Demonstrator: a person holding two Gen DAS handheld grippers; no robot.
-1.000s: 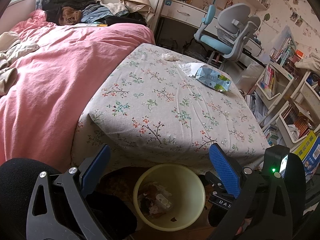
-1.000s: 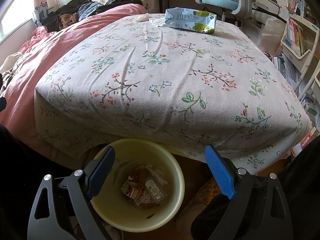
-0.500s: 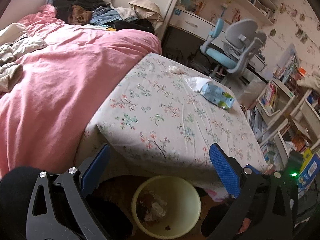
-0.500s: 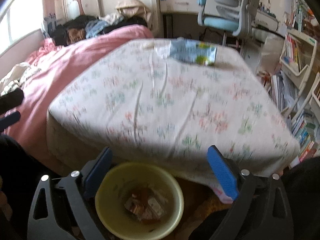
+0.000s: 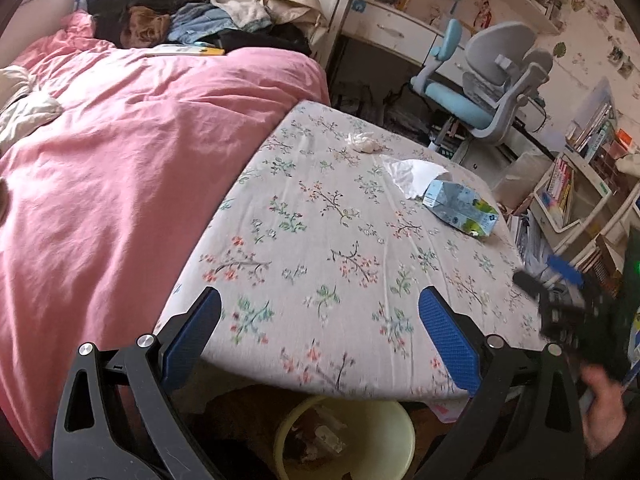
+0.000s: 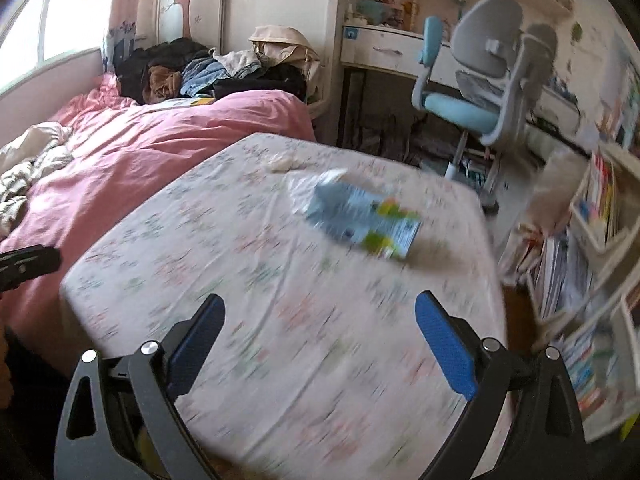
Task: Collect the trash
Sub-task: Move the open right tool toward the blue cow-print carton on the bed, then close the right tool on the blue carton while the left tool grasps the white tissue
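A blue-green drink carton point(image 5: 462, 209) lies on its side on the floral-cloth table point(image 5: 320, 240), far right part; it is blurred in the right wrist view point(image 6: 366, 222). A flat white tissue point(image 5: 412, 172) lies beside it and a crumpled tissue point(image 5: 362, 142) farther back. A yellow bin point(image 5: 348, 440) with trash inside stands on the floor under the table's near edge. My left gripper point(image 5: 320, 324) is open and empty above the near edge. My right gripper point(image 6: 320, 332) is open and empty over the table, well short of the carton; it also shows in the left wrist view point(image 5: 568, 300).
A bed with a pink cover point(image 5: 120, 160) adjoins the table's left side, clothes point(image 5: 192, 24) piled at its head. A grey-blue desk chair point(image 5: 488, 84) stands behind the table. Shelves of books point(image 5: 572, 188) stand at the right.
Both grippers have risen from over the bin to above the table top. The right one has moved forward toward the carton. Both stay open.
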